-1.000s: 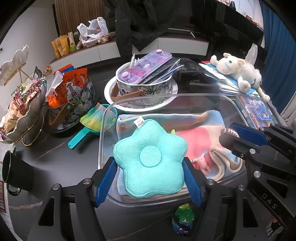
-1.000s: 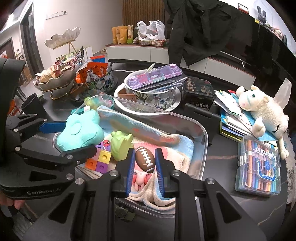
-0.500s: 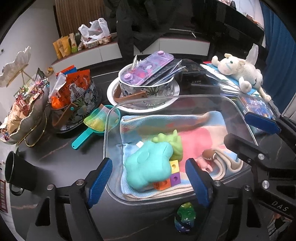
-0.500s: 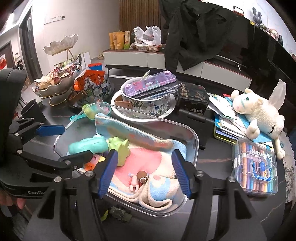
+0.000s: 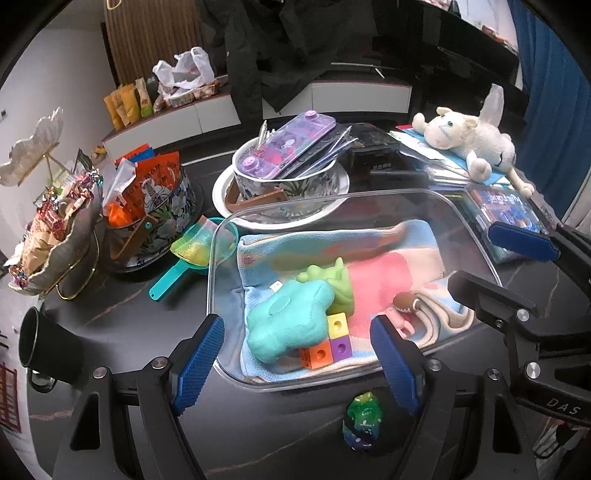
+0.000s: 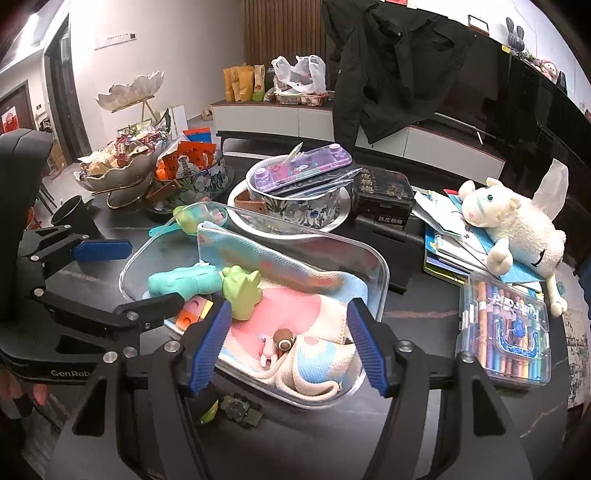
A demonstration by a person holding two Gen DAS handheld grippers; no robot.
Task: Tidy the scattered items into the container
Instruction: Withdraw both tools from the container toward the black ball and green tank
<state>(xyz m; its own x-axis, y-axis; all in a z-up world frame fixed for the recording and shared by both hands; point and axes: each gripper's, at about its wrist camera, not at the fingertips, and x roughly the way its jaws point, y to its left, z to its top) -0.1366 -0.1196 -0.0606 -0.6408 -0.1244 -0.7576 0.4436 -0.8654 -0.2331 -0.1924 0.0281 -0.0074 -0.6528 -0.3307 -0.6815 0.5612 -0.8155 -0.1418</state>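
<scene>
White wall (image 6: 177,55); slatted panel (image 6: 280,33); low cabinet (image 6: 369,129).

The left wrist camera looks down and forward from the near edge of the dark tabletop (image 5: 110,310), close over the clear plastic container (image 5: 218,236), with the snack bowls off to its left. The right wrist camera sits just to the right, similarly close, facing the same container (image 6: 382,273). Both share the container, the floral bowl (image 5: 288,184) (image 6: 306,210) and the plush lamb (image 5: 469,140) (image 6: 517,229) beyond.

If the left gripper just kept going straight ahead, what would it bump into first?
Probably the clear container: its near rim sits right between the open left gripper. Just past the rim is the teal star pillow. Depth is hard to judge here.
</scene>
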